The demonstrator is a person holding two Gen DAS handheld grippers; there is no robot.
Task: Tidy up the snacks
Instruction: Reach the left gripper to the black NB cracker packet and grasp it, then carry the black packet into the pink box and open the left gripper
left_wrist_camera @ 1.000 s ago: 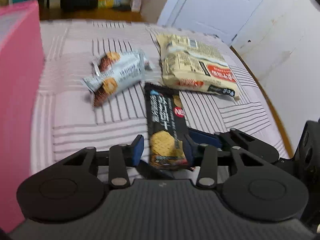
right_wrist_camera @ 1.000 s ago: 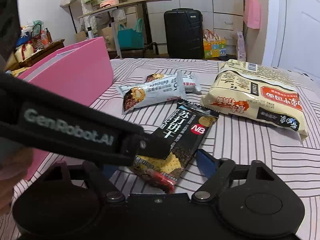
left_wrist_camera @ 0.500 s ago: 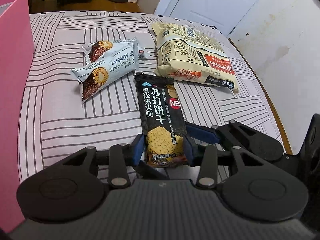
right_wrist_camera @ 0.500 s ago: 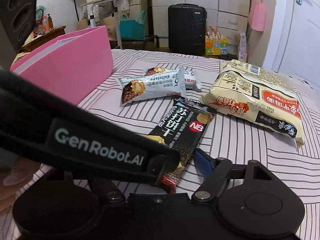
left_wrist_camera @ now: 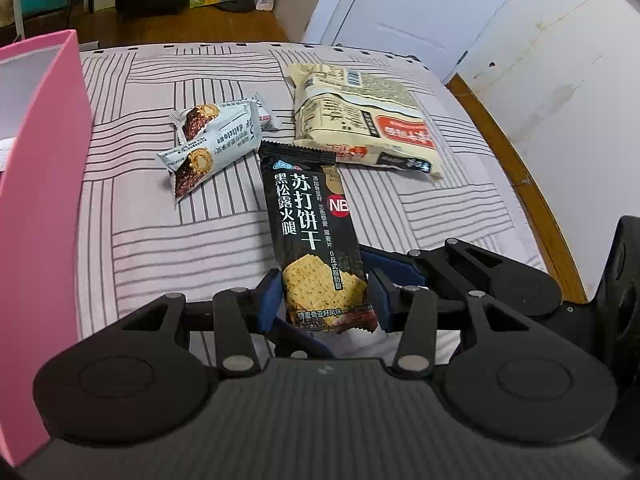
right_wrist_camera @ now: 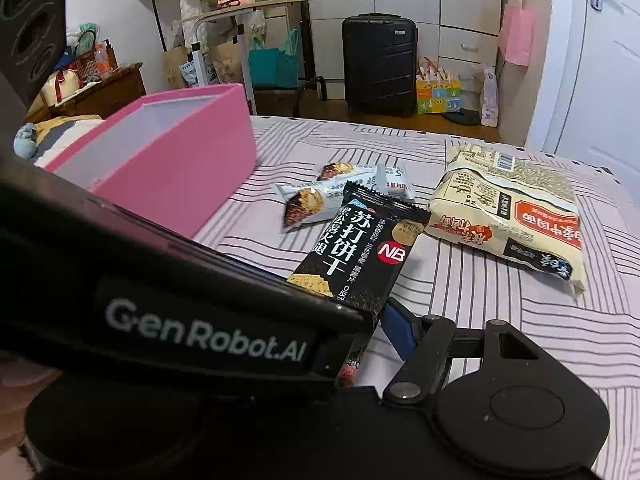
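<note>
From my left wrist camera, my left gripper [left_wrist_camera: 326, 298] is closed on the near end of the black cracker pack [left_wrist_camera: 314, 236], a blue pad pressing each long edge. I hold it by the end, I judge, so that its length sticks out ahead and can go into the pink box [left_wrist_camera: 44, 184] far end first. The pack's far end appears lifted off the striped bedspread [left_wrist_camera: 180, 248]. Beyond it lie two silver chocolate-roll packets [left_wrist_camera: 212, 148], one partly overlapping the other, and just right of them the cream noodle bag [left_wrist_camera: 360, 124]. The box wall stands at my left, well apart from the pack. My right gripper [left_wrist_camera: 400, 268] shows low on the right, just beside my own fingers.

From my right wrist camera, the left gripper's black body [right_wrist_camera: 192, 320] crosses the lower left and hides my right gripper's left finger, so I cannot tell whether the right gripper [right_wrist_camera: 376, 336] is spread or closed; only its right blue pad [right_wrist_camera: 396, 332] shows, just beside the pack [right_wrist_camera: 360, 248] and apparently not on it. The pink box [right_wrist_camera: 180, 168] stands open-topped at the left, with bare bedspread [right_wrist_camera: 500, 320] between it and the pack. The silver packets [right_wrist_camera: 308, 200] lie behind the pack, the noodle bag [right_wrist_camera: 508, 216] to the right. Nothing seems to stand between the pack and the box, but my two grippers crowd each other, and I judge the right one should keep back.
</note>
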